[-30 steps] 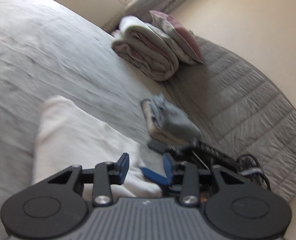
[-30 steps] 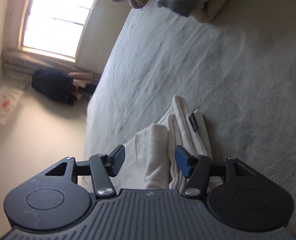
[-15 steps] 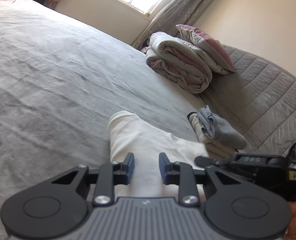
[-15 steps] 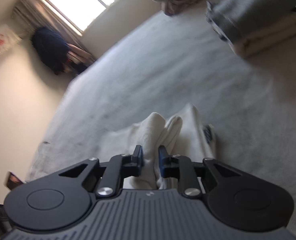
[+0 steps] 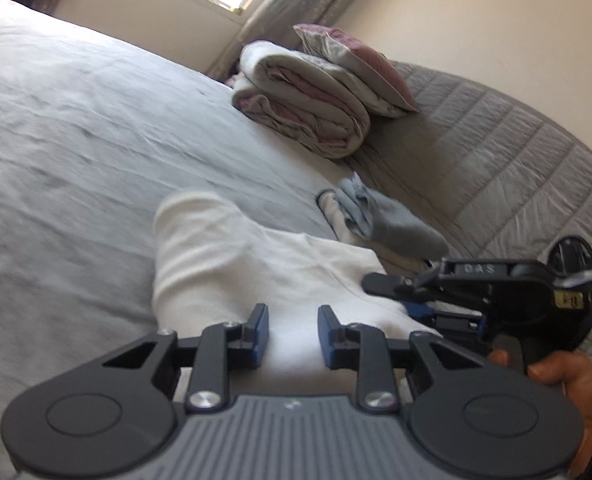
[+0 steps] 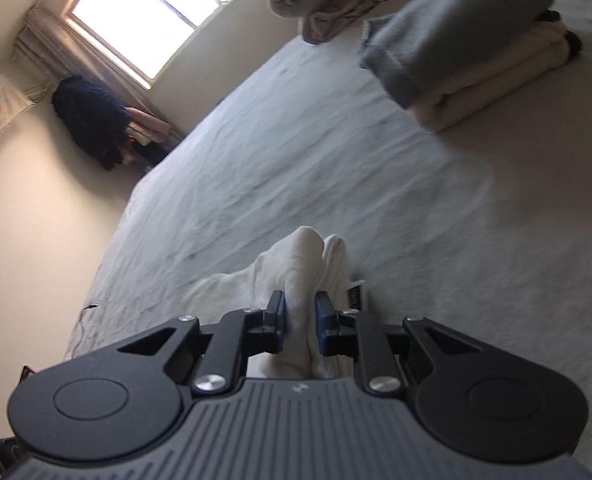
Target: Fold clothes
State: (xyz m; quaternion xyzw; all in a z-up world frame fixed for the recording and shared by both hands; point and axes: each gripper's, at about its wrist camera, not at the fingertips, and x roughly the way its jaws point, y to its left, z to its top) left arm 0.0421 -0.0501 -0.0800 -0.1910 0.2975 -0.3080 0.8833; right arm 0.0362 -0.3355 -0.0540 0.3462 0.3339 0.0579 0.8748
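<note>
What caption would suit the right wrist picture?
Right gripper pinching a white garment on a grey bed, folded clothes stacked beyond.

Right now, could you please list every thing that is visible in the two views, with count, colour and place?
white garment: 1, white, on the bed, near both grippers
bed sheet: 1, grey, under everything
folded clothes stack: 1, grey-blue over cream, far side
folded duvet: 1, white-pink, by headboard
pillow: 1, pink-grey, on duvet
headboard: 1, grey quilted
window: 1, bright
dark bundle: 1, navy, below the window
left gripper: black-blue, garment between fingers
right gripper: black-blue, clamps garment
hand: 1, on right gripper's handle
</note>
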